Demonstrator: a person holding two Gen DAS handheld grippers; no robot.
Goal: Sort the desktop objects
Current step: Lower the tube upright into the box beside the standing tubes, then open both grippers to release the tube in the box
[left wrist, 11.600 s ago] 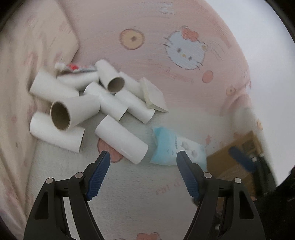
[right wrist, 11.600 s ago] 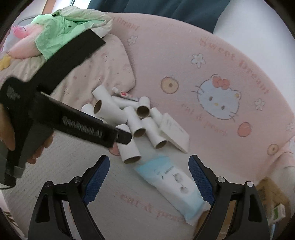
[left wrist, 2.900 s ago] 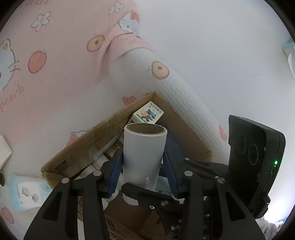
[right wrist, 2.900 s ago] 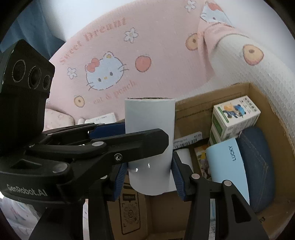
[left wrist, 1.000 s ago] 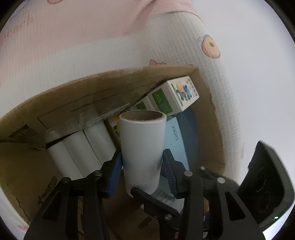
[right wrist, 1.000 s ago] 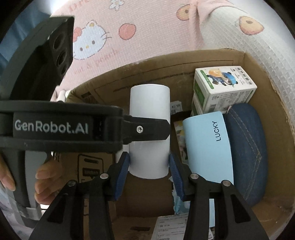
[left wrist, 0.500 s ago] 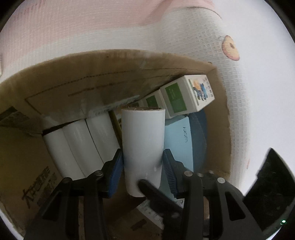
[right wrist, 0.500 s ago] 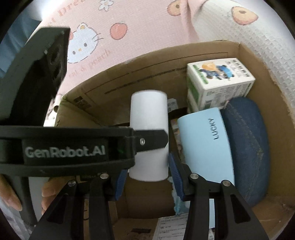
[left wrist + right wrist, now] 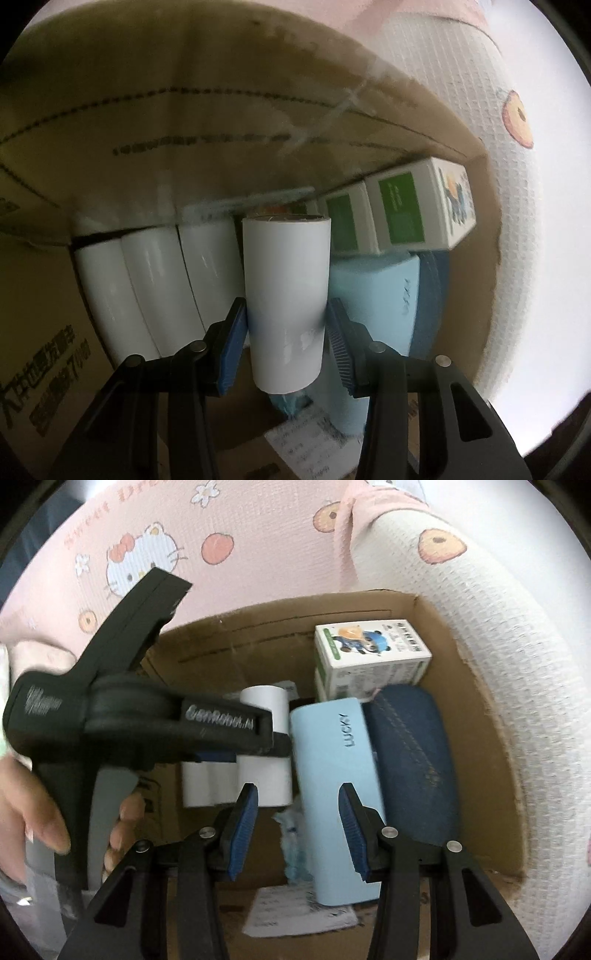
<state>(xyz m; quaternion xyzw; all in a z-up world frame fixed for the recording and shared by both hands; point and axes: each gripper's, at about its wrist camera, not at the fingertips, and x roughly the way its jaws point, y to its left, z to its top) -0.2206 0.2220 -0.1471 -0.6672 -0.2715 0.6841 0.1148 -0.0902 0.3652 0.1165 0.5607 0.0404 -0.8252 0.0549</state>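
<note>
Cardboard box (image 9: 476, 686), contents: three white paper tubes (image 9: 155, 288) lying side by side; two green-and-white cartons (image 9: 402, 214); one light-blue case (image 9: 332, 775); one denim pouch (image 9: 410, 760). Fourth white tube (image 9: 286, 295), clamped by left gripper (image 9: 286, 339), inside box beside the three. Right gripper (image 9: 297, 827): parted, empty, above box.

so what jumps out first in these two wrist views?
The white cardboard tube clamped in the left gripper, low inside the cardboard box beside three tubes already lined up along the wall. Next, the light blue LUCKY case next to a denim case, with small white-and-green cartons stacked in the far corner. The right gripper hangs above the box with nothing between its fingers.
</note>
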